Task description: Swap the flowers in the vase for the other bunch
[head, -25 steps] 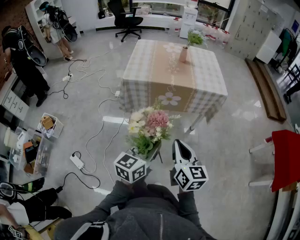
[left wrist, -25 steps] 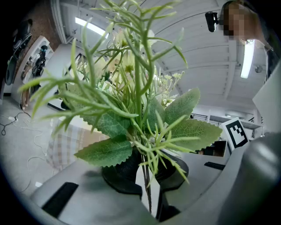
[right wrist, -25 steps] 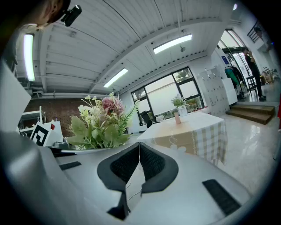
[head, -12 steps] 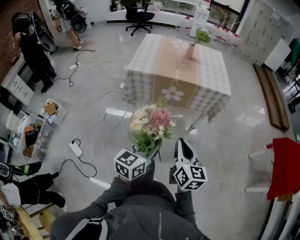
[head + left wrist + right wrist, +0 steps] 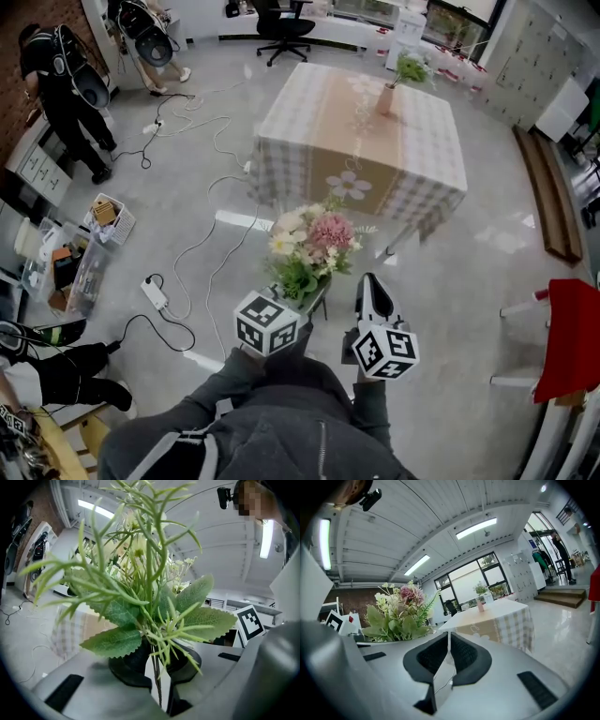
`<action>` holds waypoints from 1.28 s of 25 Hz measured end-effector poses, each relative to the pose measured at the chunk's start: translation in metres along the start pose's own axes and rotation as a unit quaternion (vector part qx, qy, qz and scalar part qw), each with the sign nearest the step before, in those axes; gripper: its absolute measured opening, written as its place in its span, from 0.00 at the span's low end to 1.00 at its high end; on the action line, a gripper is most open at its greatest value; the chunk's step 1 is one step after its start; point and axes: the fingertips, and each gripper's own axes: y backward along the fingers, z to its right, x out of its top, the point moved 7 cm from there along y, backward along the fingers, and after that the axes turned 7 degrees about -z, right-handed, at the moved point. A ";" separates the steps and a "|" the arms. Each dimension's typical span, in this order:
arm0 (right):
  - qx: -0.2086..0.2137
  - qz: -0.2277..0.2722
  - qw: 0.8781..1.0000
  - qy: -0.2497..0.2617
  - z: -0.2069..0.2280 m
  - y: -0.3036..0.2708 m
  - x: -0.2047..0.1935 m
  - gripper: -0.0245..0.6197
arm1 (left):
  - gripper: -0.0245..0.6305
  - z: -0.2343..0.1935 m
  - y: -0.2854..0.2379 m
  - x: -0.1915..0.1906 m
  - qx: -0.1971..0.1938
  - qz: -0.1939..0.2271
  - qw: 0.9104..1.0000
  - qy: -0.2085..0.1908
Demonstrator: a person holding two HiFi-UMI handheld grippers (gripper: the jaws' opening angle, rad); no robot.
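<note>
My left gripper (image 5: pixel 302 302) is shut on the stems of a bunch (image 5: pixel 309 246) of pink and cream flowers with green leaves, held upright in front of me. In the left gripper view the thin stems (image 5: pixel 157 686) run down between the black pads (image 5: pixel 129 663). My right gripper (image 5: pixel 375 292) is shut with nothing in it, just right of the bunch; its pads (image 5: pixel 461 656) meet. Ahead stands a checked-cloth table (image 5: pixel 309 159), and a pink vase (image 5: pixel 385 98) with a green bunch (image 5: pixel 410 68) sits near its far edge. The right gripper view shows the vase (image 5: pixel 480 605) far off.
Cables and a power strip (image 5: pixel 155 295) lie on the grey floor to the left, beside boxes of clutter (image 5: pixel 101 220). A person in black (image 5: pixel 66 94) stands at the far left. An office chair (image 5: pixel 283 23) is beyond the table. A red chair (image 5: pixel 567 342) stands at the right.
The table with the vase has shifted a little in the head view. Both grippers keep their places side by side, the left still holding the bunch.
</note>
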 end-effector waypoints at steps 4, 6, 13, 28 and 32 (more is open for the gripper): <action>-0.016 0.014 1.000 -0.001 0.004 -0.015 0.010 0.06 | 0.11 -0.012 -0.013 0.009 -0.011 -0.005 1.000 -0.001; -0.025 0.021 0.999 0.004 0.008 -0.021 0.015 0.06 | 0.11 -0.017 -0.022 0.014 -0.017 -0.005 1.000 0.000; -0.034 0.027 0.999 0.008 0.023 -0.058 0.035 0.06 | 0.11 -0.039 -0.051 0.034 -0.024 -0.004 1.000 0.000; -0.031 0.023 0.999 0.012 0.066 -0.157 0.091 0.06 | 0.11 -0.109 -0.130 0.096 -0.021 0.003 1.000 0.000; -0.034 0.031 0.999 0.014 0.078 -0.189 0.115 0.06 | 0.11 -0.129 -0.150 0.123 -0.026 0.009 1.000 -0.007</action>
